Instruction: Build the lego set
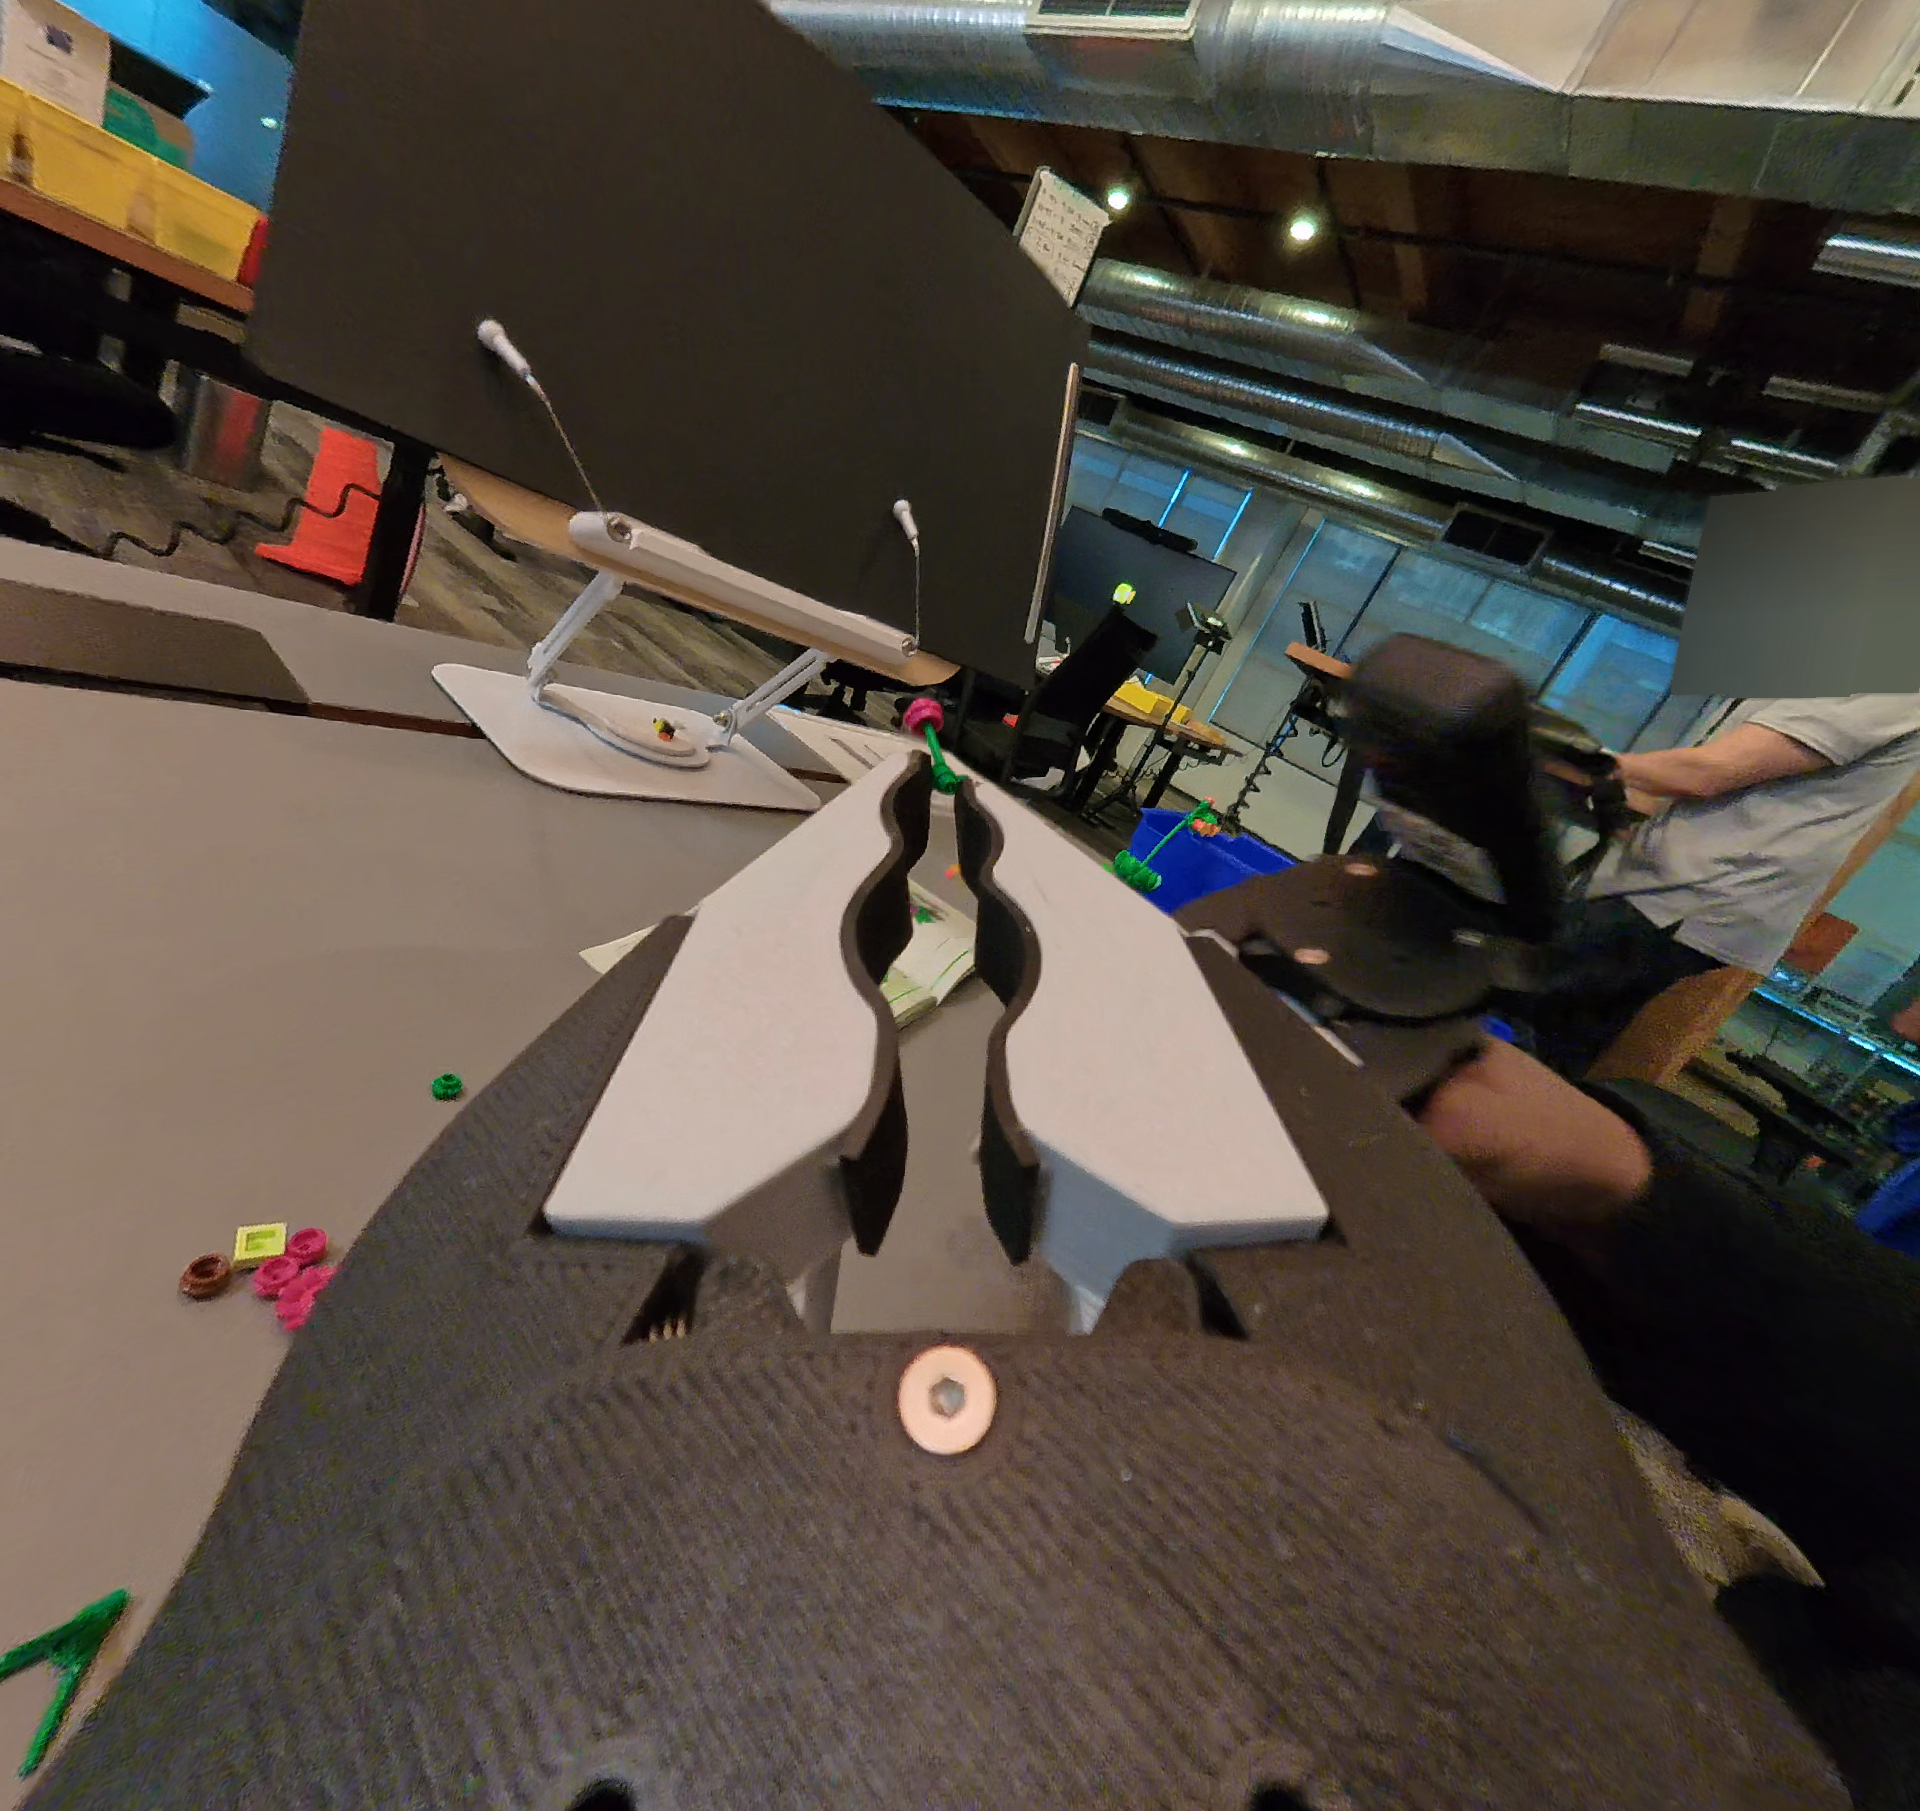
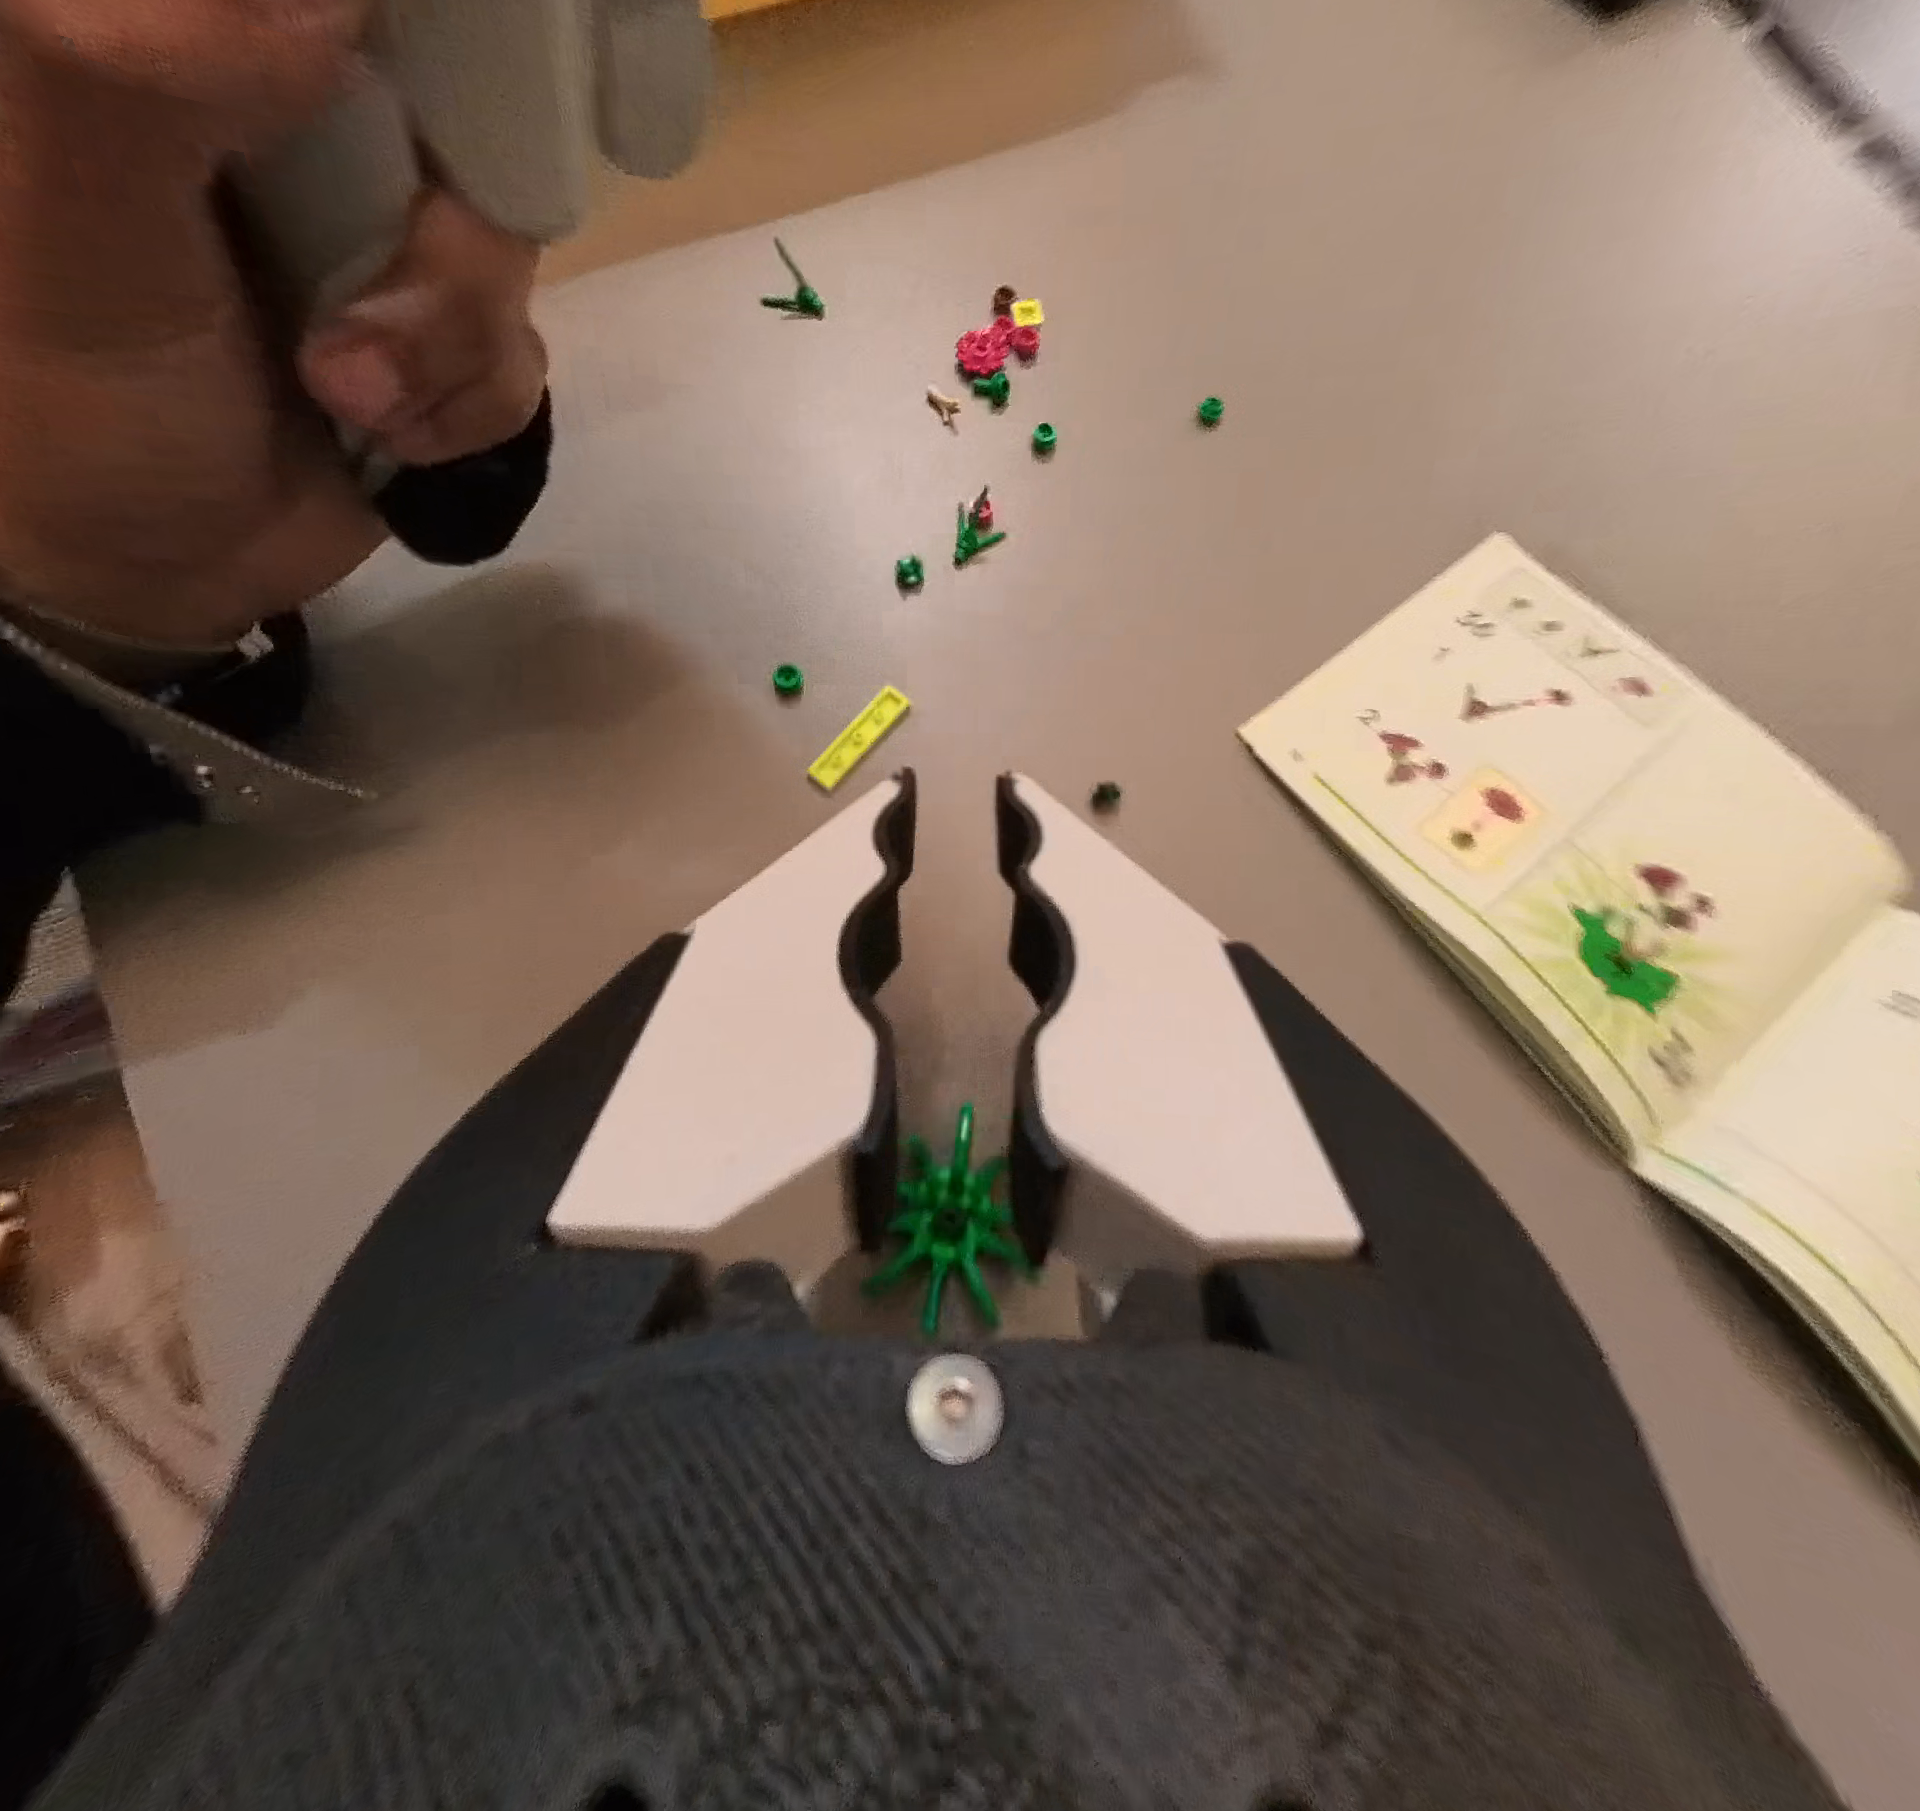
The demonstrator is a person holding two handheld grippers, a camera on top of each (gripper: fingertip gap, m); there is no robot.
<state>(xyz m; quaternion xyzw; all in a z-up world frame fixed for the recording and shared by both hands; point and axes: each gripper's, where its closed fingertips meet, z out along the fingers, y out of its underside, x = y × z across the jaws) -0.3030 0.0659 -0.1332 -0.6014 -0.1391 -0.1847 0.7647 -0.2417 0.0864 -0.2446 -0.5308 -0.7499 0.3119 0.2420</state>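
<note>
Grey table point(image 2: 1351, 307), booklet point(image 2: 1621, 930), left-view stem point(image 1: 935, 748)

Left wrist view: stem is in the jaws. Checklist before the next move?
1. Left gripper shut on the green stem: ok, pinched at the very tips.
2. Magenta flower seated on the stem's top: ok.
3. Right gripper free to assist: ok, open, nothing between its tips.
4. Green leafy piece near the right finger bases, lying on the table or caught: cannot tell.
5. Instruction booklet open and in sight: ok.
</note>
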